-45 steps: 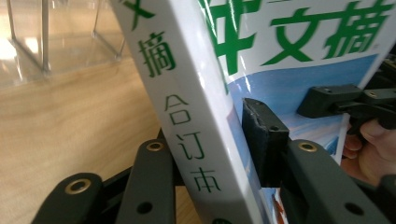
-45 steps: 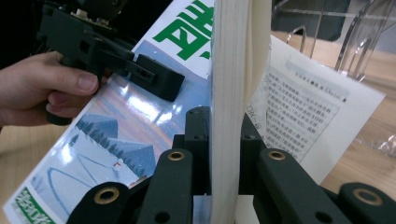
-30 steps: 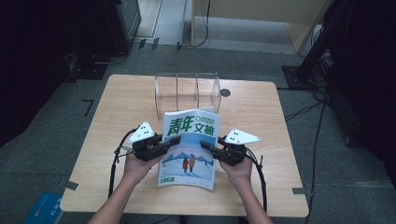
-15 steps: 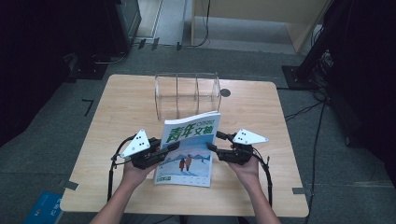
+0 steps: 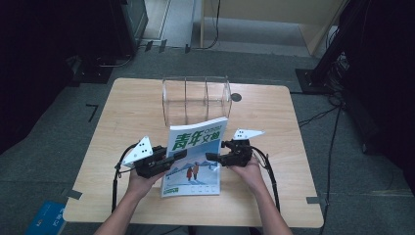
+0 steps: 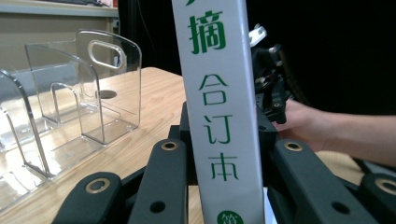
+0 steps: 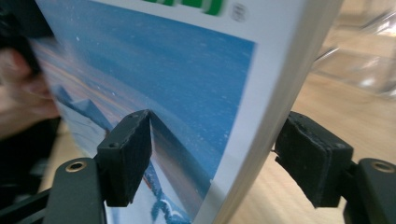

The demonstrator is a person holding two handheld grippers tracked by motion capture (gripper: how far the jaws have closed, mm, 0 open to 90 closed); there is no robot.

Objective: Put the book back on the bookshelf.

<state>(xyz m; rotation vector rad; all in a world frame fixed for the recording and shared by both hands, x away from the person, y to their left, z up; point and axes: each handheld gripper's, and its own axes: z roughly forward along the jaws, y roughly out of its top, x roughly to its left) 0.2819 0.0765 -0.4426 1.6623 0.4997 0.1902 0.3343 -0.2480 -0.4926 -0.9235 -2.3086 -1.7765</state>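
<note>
A thick magazine with a green title and a blue snowy cover picture is held tilted up off the wooden table, its lower edge towards the person. My left gripper is shut on its left side. In the left gripper view the white spine stands upright between the jaws of the left gripper. My right gripper is shut on the right edge. In the right gripper view, the right gripper has one pad on the cover and the other at the back.
A clear acrylic divider rack stands just behind the magazine at the table's far middle, also seen as the rack close by. A small dark disc lies beside it. A blue book lies on the floor at the left.
The magazine has been raised from nearly flat to a steeper tilt, its top edge lifting towards the rack. Both hands have drawn slightly nearer the person, still gripping it.
</note>
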